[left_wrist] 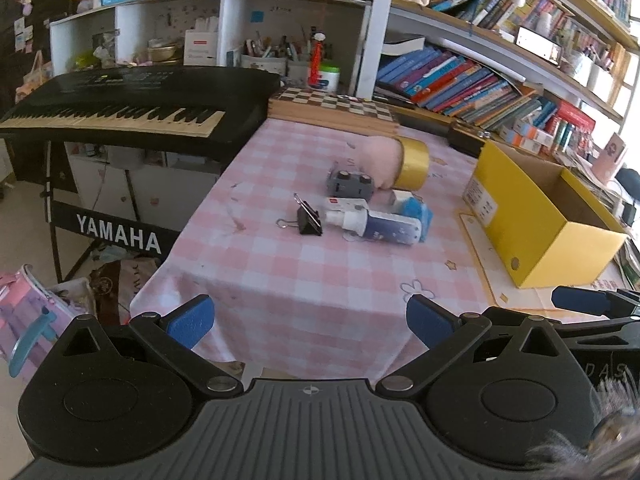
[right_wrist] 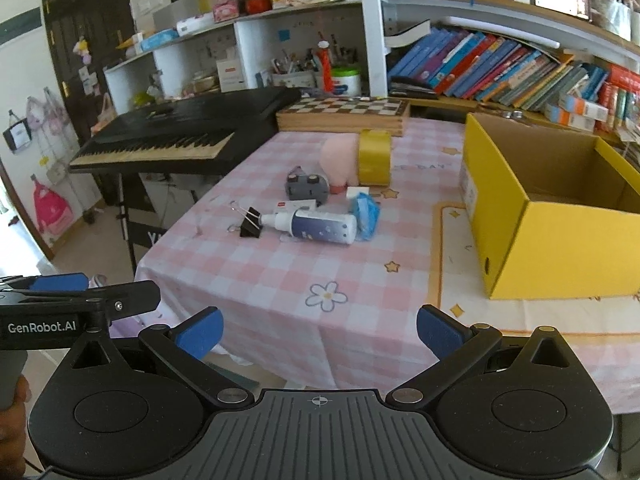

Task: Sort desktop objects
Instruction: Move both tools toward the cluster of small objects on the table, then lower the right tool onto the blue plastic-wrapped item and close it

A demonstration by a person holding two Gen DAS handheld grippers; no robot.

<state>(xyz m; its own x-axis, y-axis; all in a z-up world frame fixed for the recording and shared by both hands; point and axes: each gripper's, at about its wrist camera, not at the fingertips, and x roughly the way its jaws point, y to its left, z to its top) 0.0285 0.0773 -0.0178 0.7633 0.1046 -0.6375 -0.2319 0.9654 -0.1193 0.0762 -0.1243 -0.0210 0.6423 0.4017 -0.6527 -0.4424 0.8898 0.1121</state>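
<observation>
I hold both tongs, left [left_wrist: 310, 322] and right [right_wrist: 319, 332], spread and empty at the near table [right_wrist: 248, 280] edge. Nothing is sorted yet: the binder clip [right_wrist: 251, 223] and spray bottle [right_wrist: 320, 227] lie mid-table, left of the empty-looking yellow box [right_wrist: 560, 256]. Next I'd reach forward for one.

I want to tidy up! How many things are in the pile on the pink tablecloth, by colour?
Black: 1, metal binder clip
Grey: 1, toy car
Pink: 1, soft plush
Gold: 1, tape roll
Blue-and-white: 2, spray bottle, crumpled packet
Total: 6
</observation>
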